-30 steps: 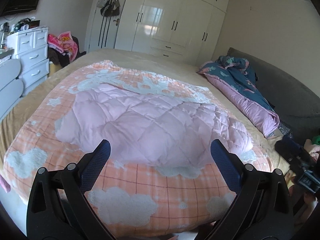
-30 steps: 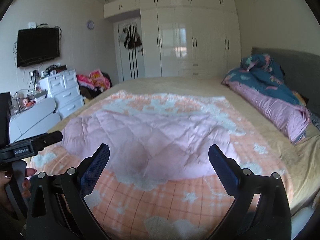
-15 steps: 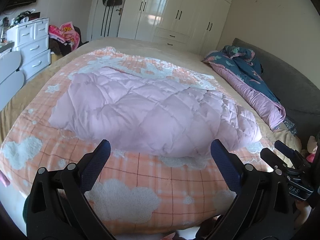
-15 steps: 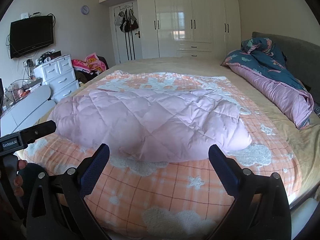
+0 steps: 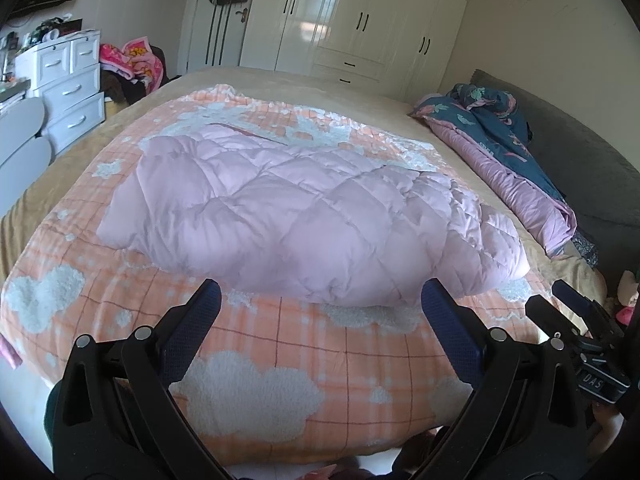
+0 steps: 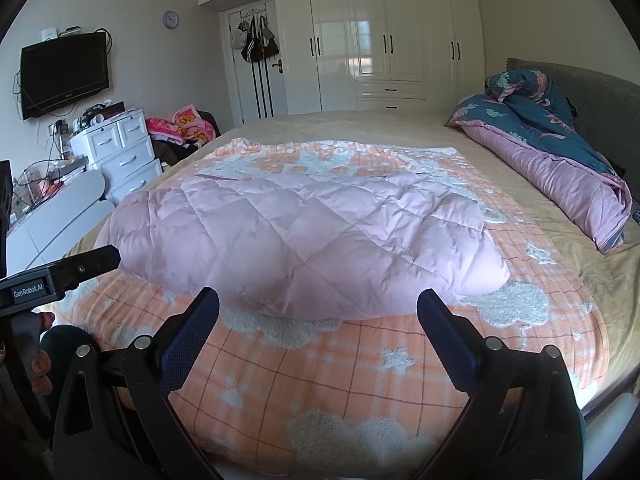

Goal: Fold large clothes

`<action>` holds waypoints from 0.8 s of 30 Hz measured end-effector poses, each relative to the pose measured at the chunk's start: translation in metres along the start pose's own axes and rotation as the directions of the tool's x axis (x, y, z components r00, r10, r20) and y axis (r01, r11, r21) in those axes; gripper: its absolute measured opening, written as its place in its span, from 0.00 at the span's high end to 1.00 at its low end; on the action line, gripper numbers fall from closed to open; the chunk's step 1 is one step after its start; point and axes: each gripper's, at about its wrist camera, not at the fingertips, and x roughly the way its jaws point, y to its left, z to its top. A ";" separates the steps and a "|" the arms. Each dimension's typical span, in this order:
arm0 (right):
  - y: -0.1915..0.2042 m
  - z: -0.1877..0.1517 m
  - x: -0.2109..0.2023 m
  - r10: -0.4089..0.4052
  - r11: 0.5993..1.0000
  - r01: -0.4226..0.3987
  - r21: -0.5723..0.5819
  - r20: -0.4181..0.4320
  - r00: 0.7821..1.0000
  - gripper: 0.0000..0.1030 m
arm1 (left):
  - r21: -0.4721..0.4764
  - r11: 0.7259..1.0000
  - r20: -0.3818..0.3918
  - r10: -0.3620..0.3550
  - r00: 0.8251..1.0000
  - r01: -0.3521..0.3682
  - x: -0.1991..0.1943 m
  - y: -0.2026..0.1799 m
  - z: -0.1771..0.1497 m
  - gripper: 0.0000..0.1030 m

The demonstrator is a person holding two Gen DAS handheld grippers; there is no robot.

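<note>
Both the left gripper (image 5: pixel 320 308) and right gripper (image 6: pixel 318 308) gape empty before the pink quilted coat (image 6: pixel 304 240); the left gripper's body reads "GenRobot.AI".

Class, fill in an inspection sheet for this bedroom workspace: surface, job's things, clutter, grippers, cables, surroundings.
Surface: orange checked blanket spread over the bed.
Job's things: pink quilted coat lying on the blanket, puffy, partly folded.
Clutter: rolled duvet along the headboard side.
Grippers: left gripper and right gripper both open, holding nothing, short of the coat.
Cables: wires beside the drawers.
Surroundings: wardrobe, television.
</note>
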 end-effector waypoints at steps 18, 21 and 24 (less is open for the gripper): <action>-0.001 0.000 -0.002 -0.001 1.000 0.001 0.002 0.003 1.000 0.04 | -0.007 1.000 -0.009 0.010 1.000 -0.010 -0.001 0.004 -0.002 0.09; -0.001 0.000 -0.003 -0.001 1.000 0.001 0.002 0.003 1.000 0.04 | -0.007 1.000 -0.011 0.012 1.000 -0.012 -0.001 0.004 -0.002 0.09; -0.002 0.000 -0.002 -0.002 1.000 0.002 0.002 0.004 1.000 0.04 | -0.006 1.000 -0.007 0.017 1.000 -0.017 -0.002 0.003 -0.001 0.09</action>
